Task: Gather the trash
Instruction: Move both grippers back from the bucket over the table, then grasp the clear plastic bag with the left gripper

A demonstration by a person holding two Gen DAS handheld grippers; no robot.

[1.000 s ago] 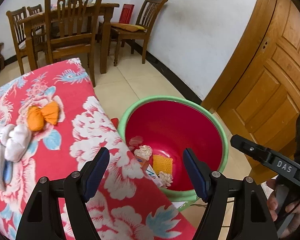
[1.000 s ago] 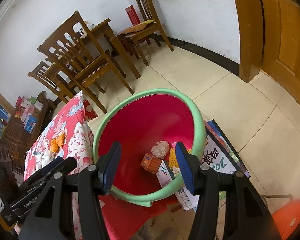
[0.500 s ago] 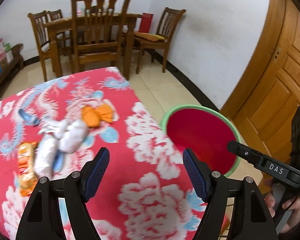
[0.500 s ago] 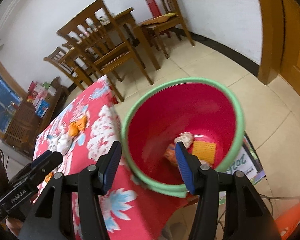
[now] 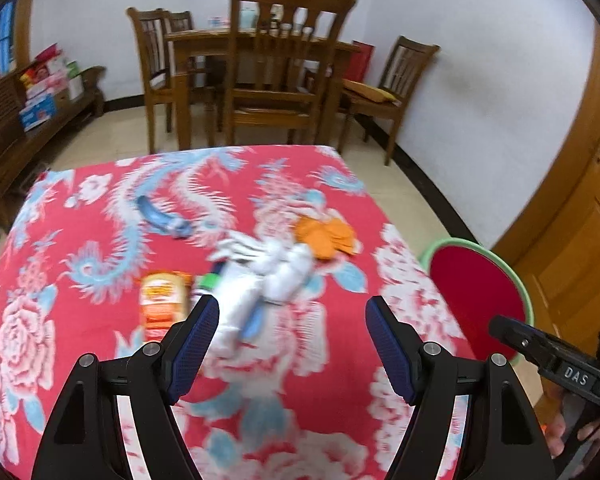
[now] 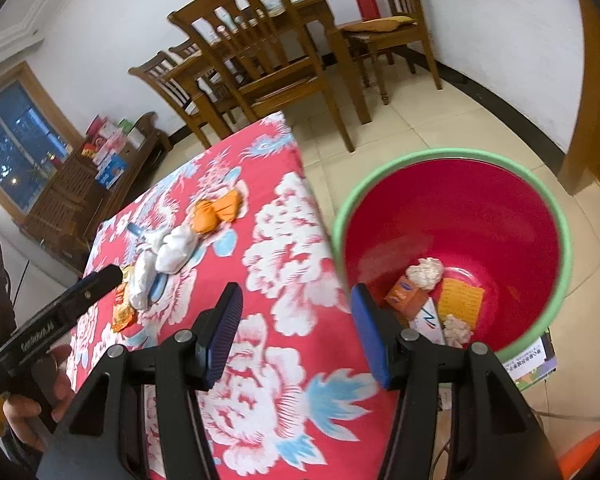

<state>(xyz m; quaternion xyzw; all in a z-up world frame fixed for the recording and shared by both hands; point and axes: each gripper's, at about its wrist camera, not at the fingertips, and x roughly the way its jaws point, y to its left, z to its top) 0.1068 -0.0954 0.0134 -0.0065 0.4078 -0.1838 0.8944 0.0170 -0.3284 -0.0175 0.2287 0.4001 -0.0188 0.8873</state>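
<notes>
Part done: a small orange carton (image 6: 406,296), crumpled tissues (image 6: 425,273) and a yellow packet (image 6: 460,300) lie in the red bin (image 6: 452,208), while beside it on the desk (image 5: 100,240) an orange wrapper (image 5: 326,234), white wads (image 5: 276,268) and a snack packet (image 5: 162,304) wait, with left tongs (image 5: 292,340) and right tongs (image 6: 296,330) both open and empty.

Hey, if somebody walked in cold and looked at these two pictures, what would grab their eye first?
Probably the loud red floral tablecloth, with a huddle of trash in its middle: an orange wrapper, white crumpled tissue and an orange snack packet. Next, the red bin with a green rim on the floor beside the table, already holding crumpled tissue, a small orange box and a yellow sponge-like piece.
</notes>
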